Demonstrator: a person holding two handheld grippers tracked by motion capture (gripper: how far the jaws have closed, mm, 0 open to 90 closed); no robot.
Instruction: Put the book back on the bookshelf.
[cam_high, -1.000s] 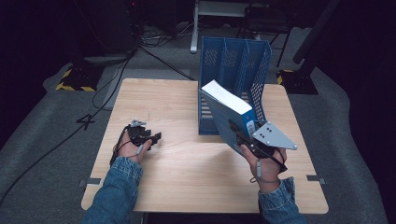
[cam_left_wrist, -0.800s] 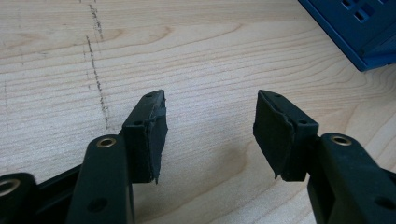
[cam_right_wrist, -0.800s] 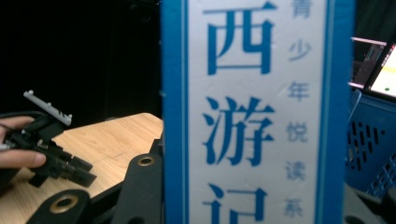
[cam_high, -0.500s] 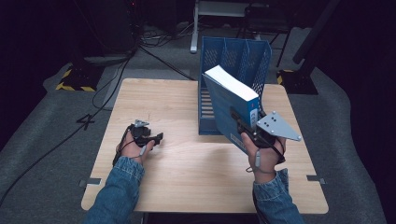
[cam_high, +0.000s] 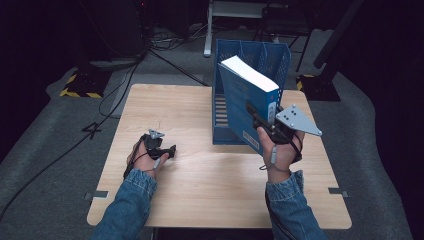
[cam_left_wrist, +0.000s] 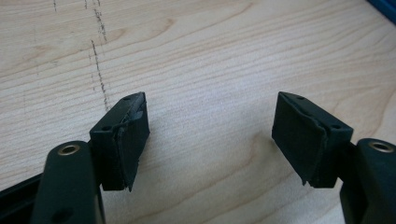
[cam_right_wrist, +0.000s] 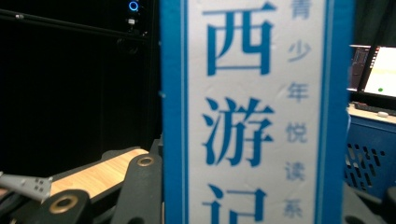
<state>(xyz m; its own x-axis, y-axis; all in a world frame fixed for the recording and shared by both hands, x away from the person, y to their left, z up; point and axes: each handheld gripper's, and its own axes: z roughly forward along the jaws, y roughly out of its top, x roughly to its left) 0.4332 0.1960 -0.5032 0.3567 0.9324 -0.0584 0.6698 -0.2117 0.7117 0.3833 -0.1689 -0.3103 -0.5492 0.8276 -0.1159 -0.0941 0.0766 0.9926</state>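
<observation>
Two black jaws of the right gripper squeeze tight on a thick blue book. In the right gripper view the white spine of the book, with big blue letters, stands straight up between them. The book is up in the air, tipped a little, just in front of the blue file rack at the far side of the table. It looks to me like the book is meant to go into one of the slots of that rack. So the picking up is done. What is left is to carry the book over a slot, slide it down and let go. No book is in the rack yet, as far as I can see.

The left gripper rests low on the table, well apart from the book. Its jaws have just been opening and now stand wide. Nothing is between them, just bare wood, as the left gripper view shows.

The table is pale wood with a few thin pencil marks. Around it the room is dark, with grey carpet, black cables on the floor and a strip of yellow and black tape at the left.
</observation>
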